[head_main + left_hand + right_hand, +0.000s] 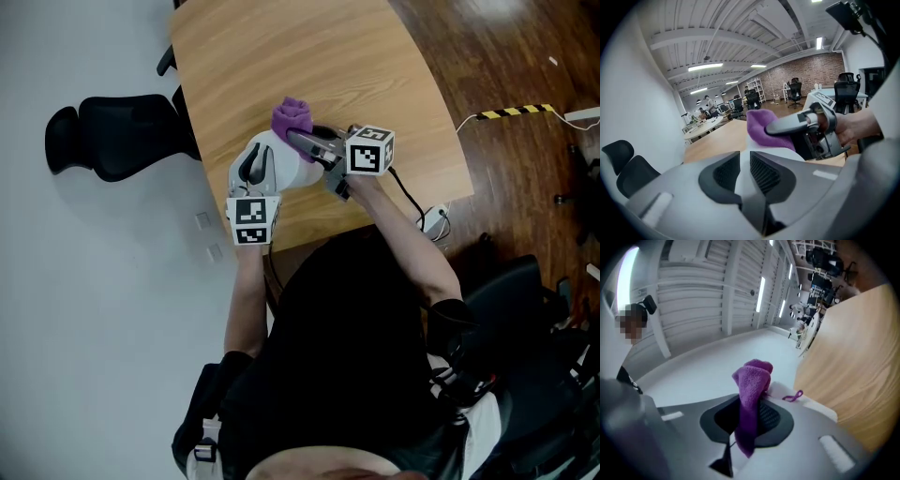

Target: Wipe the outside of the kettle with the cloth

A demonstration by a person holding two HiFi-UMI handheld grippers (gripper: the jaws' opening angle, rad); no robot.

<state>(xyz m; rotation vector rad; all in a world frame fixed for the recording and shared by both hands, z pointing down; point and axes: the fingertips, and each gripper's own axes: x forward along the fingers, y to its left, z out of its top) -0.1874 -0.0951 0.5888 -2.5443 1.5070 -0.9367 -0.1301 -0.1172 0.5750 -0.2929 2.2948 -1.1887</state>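
A white kettle (292,165) stands near the front edge of the wooden table (281,56). My left gripper (251,165) lies against the kettle's left side, its jaws shut with a narrow white part of the kettle pinched between the pads (761,173). My right gripper (300,139) reaches in from the right, shut on a purple cloth (292,116). The bunched cloth rests on the far top of the kettle. In the left gripper view the cloth (761,124) sits on the white body (780,153) under the right gripper (787,124). In the right gripper view the cloth (752,385) stands up between the jaws (750,419).
A black office chair (112,131) stands on the pale floor left of the table. A black cable runs to a white plug (434,218) at the table's right corner. Yellow-black tape (511,112) lies on the wood floor at the right. The person's body fills the lower middle.
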